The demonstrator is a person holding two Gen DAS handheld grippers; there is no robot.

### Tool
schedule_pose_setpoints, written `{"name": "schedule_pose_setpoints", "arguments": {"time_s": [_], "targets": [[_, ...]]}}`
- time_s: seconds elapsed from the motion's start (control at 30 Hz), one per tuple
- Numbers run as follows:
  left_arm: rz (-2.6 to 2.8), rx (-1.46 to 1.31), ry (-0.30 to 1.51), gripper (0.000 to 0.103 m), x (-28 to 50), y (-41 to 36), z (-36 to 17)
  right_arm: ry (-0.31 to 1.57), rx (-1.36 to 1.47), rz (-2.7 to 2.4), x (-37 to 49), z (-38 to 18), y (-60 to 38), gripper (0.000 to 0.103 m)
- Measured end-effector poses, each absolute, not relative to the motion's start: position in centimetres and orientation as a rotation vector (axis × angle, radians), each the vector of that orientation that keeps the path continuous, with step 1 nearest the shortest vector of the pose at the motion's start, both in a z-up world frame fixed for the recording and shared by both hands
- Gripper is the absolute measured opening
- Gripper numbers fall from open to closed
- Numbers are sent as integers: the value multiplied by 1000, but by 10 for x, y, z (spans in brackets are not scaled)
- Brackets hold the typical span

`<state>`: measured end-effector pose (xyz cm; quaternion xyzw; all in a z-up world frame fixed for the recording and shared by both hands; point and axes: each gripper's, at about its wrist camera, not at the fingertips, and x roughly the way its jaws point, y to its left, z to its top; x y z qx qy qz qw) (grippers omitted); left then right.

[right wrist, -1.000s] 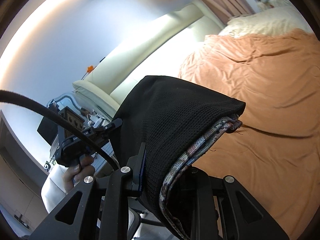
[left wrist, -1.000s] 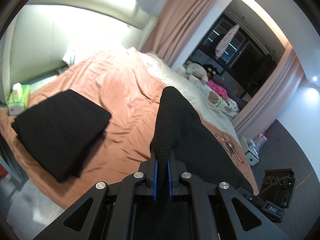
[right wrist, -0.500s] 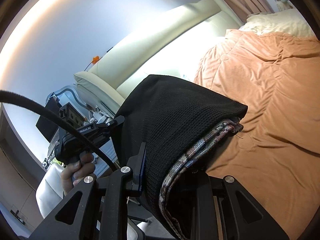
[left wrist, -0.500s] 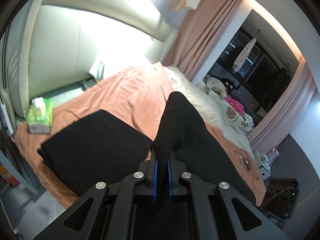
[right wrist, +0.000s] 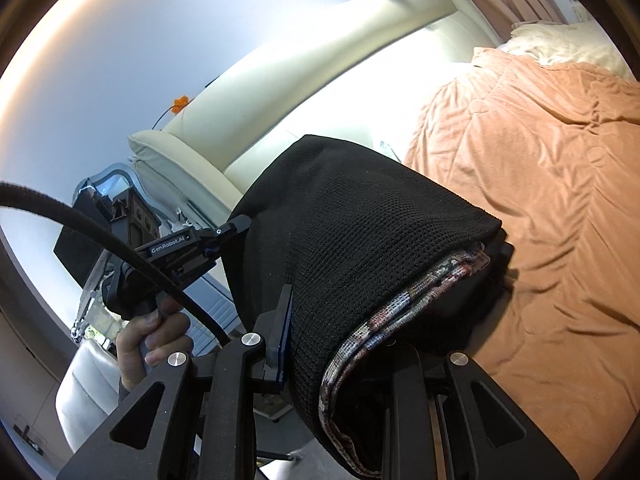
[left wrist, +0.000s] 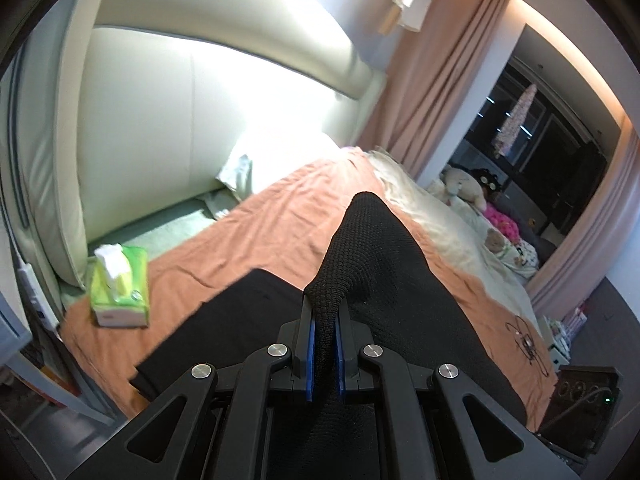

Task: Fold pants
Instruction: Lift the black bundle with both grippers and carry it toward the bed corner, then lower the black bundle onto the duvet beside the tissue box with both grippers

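Orange bedspread (left wrist: pixel 280 216) carrying one tissue box (left wrist: pixel 120 288) and one folded black garment (left wrist: pixel 224 320).
Two grippers, left gripper (left wrist: pixel 324 320) and right gripper (right wrist: pixel 356 344), each pinching the black knit pants (right wrist: pixel 360 216), which block much of both views.

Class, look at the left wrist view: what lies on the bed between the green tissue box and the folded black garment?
Only bare orange bedspread. In the left wrist view, nothing sits between the tissue box and the folded black garment; the two stay apart.
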<state>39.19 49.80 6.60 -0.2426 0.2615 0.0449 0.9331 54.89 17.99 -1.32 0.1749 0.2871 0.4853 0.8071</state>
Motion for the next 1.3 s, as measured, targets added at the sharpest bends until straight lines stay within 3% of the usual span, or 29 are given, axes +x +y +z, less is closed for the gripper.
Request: {"name": "schedule_pose_setpoints", "arguments": {"time_s": [0.43,0.77,1.07,1.2,1.3], "targets": [[208,-457,574,8,441,551,57,629,359,1073,580,-22,263,20],[251,-482,716,12,524,568,-19,684,327,976,634,-59,294,20],[324,-499,704,19,498,566,-36,768,395,940,678,-84,298,20],[297,-508,728,19,480,550,-48,809,454,981,683,-93,296,26],[277,-517,751,19,470,538,-61,860,532,1014,689,-100,291,47]]}}
